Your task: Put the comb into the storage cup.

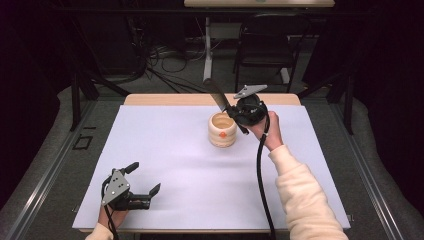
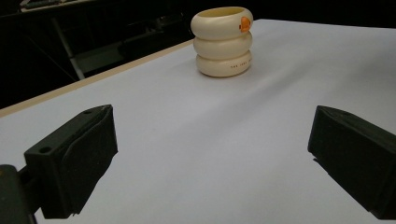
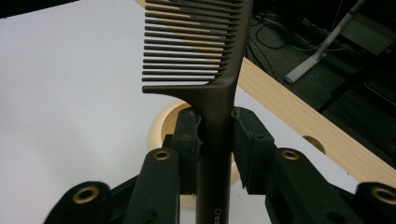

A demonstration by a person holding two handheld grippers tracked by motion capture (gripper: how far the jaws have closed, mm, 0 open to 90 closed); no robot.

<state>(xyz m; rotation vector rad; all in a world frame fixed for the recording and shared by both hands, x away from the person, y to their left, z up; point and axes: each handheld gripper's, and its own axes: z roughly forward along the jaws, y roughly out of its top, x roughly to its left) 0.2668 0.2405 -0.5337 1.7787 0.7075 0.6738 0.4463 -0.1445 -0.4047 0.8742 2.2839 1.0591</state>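
Observation:
A cream ribbed holder (image 1: 222,130) made of three stacked rings, with an orange mark on its side, stands upright on the white mat (image 1: 165,165); the same holder (image 2: 223,40) appears far ahead in the left gripper view. My right gripper (image 1: 239,116) hovers just right of the holder's rim, shut on the handle of a dark comb (image 1: 216,94). The comb (image 3: 196,46) rises above the jaws with its teeth pointing left, and the holder's rim (image 3: 161,123) lies beneath it. My left gripper (image 1: 143,181) rests open near the front left of the mat, nothing between its fingers (image 2: 74,158).
The wooden table edge (image 1: 150,99) runs behind the mat. Beyond it, on the floor, stand a black chair (image 1: 265,45), a white desk leg (image 1: 207,50) and tangled cables. The right gripper's cable (image 1: 262,175) trails down across the mat's right half.

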